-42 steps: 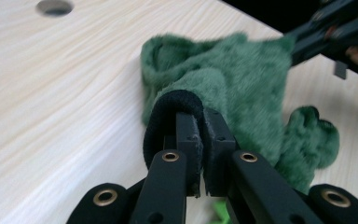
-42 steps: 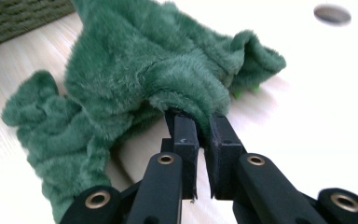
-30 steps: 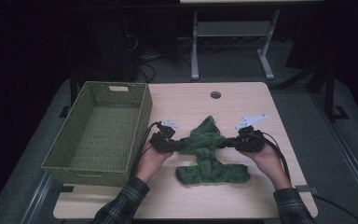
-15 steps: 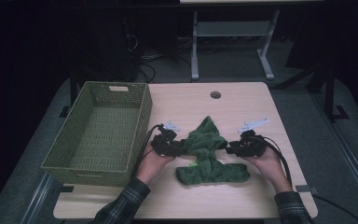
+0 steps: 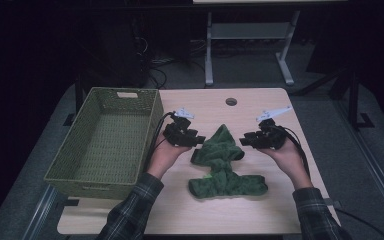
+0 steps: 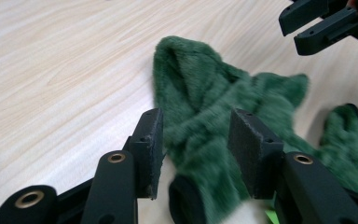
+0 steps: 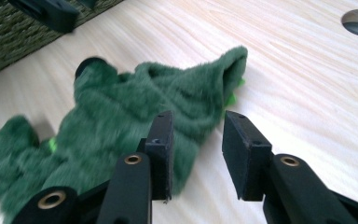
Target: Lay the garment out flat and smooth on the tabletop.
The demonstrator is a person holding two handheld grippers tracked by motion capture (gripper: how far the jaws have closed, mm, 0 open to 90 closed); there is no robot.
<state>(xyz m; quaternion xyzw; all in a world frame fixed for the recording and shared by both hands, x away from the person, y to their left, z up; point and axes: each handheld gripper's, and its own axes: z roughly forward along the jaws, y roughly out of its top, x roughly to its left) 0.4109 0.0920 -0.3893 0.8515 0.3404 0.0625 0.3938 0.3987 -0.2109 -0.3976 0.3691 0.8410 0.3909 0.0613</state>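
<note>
Both hand-held grippers, L (image 5: 198, 140) & R (image 5: 243, 140), spread, off green plush cloth (image 5: 220, 150); fold could flop open w/o hold.

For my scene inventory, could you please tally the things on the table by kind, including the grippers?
Green fuzzy cloth: 1
Woven basket: 1
Grippers, left gripper and right gripper, both open, off the cloth: 2
Total: 4
</note>
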